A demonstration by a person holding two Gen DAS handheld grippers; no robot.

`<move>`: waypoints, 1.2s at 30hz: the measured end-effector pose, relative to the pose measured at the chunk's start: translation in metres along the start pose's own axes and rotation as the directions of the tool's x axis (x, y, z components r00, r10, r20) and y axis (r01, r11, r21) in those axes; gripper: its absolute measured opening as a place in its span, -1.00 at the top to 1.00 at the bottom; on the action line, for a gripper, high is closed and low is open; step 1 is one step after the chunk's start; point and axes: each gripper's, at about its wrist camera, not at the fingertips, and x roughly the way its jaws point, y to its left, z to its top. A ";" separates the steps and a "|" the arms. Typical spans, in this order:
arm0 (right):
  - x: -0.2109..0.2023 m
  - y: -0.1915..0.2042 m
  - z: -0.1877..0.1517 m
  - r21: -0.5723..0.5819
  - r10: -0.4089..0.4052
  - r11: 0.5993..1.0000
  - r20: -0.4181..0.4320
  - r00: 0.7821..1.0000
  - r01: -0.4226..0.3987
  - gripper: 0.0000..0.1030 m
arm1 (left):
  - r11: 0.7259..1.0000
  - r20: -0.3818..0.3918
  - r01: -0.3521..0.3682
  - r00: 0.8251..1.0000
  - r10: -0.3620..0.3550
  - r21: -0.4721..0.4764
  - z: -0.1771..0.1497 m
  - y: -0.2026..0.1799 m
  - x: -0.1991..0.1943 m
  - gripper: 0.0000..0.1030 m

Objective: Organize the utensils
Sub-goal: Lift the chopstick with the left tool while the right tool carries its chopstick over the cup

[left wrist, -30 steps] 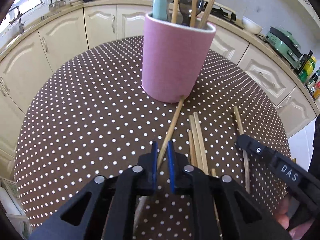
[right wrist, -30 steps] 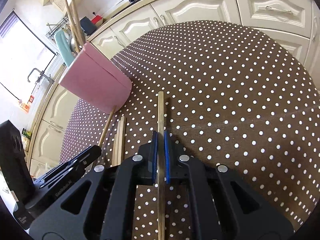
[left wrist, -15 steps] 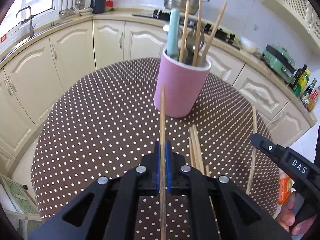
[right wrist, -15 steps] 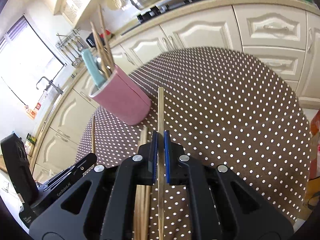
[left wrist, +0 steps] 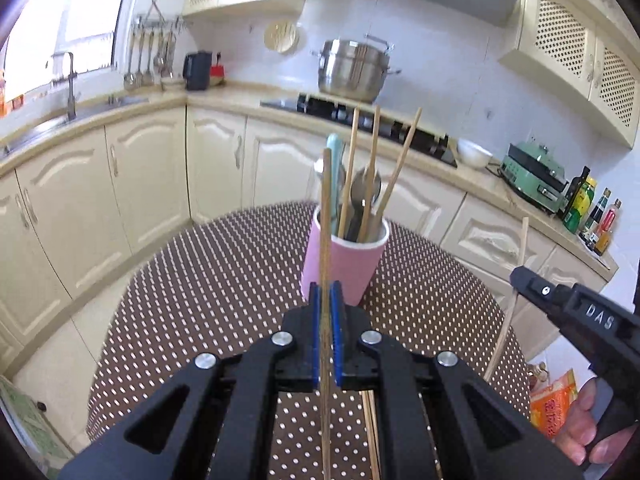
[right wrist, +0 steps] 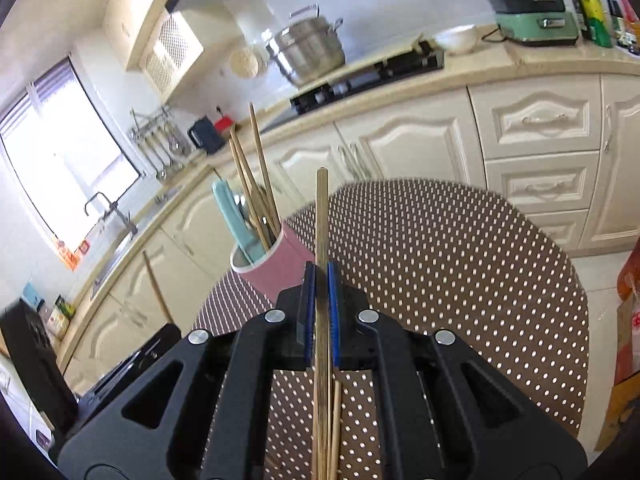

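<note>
Chopstick (left wrist: 326, 216) clamped in left gripper (left wrist: 326, 292), second chopstick (right wrist: 321, 220) clamped in right gripper (right wrist: 319, 272), both above tabletop (left wrist: 224, 280) near pink cup (left wrist: 340, 268).

Chopstick (left wrist: 326, 216) & chopstick (right wrist: 321, 220) raised; pink holder (left wrist: 340, 268) upright.

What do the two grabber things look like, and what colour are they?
The left gripper and right gripper look alike: black plastic frames with triangular cut-outs, round silver screws, and thin blue pads lining their fingers. Seen from the left camera, the right gripper's side carries white letters, DAS. A bare hand holds it.
</note>
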 end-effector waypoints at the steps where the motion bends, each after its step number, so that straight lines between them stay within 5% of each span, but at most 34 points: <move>1: -0.003 0.001 0.003 0.000 0.003 1.000 0.011 1.000 -0.003 0.87 | 1.000 0.014 -0.006 1.000 0.005 0.006 0.003 -0.002 -0.002 0.89; 16: -0.014 0.049 0.059 -0.080 0.034 0.997 0.158 0.987 -0.022 0.87 | 0.998 0.124 -0.036 0.992 0.030 0.042 0.049 -0.017 -0.022 0.90; 36: 0.039 0.090 0.128 -0.134 0.049 0.991 0.319 0.946 -0.006 0.87 | 0.996 0.326 -0.034 0.945 0.006 0.079 0.134 -0.035 -0.026 0.89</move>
